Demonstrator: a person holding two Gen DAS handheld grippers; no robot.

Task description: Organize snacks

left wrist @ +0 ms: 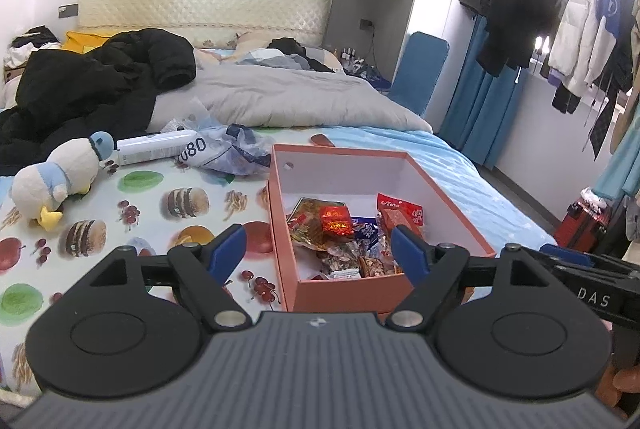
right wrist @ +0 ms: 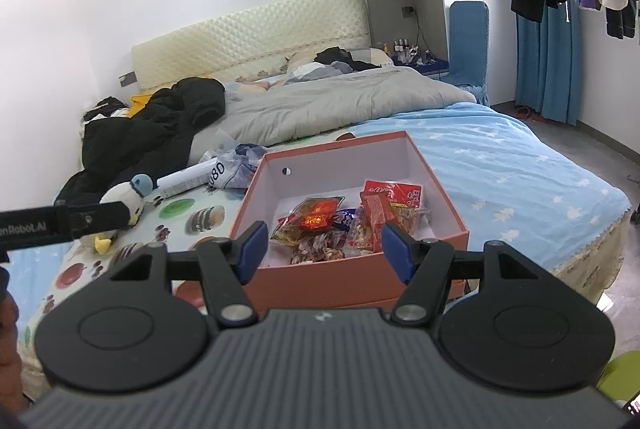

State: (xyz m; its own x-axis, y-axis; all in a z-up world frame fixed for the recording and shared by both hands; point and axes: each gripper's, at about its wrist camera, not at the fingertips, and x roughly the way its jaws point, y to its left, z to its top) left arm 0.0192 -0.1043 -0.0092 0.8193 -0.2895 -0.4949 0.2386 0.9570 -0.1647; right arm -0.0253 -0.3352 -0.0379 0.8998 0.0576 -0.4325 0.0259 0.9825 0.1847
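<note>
We judged the crinkly foil snack packets in the orange cardboard box light and slippery, best pinched at a sealed edge; the left gripper and the right gripper both stood agape and empty.

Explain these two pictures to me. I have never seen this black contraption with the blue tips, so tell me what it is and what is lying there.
No robot: a person holds one two-finger tool in each hand, each carrying a camera looking along its fingers. One picture is from the left tool, the other from the right tool. Both are open and hold nothing. Ahead, on a bed, stands an orange box with wrapped snacks inside. A plush duck, a white tube and a crumpled plastic bag lie beside it.
</note>
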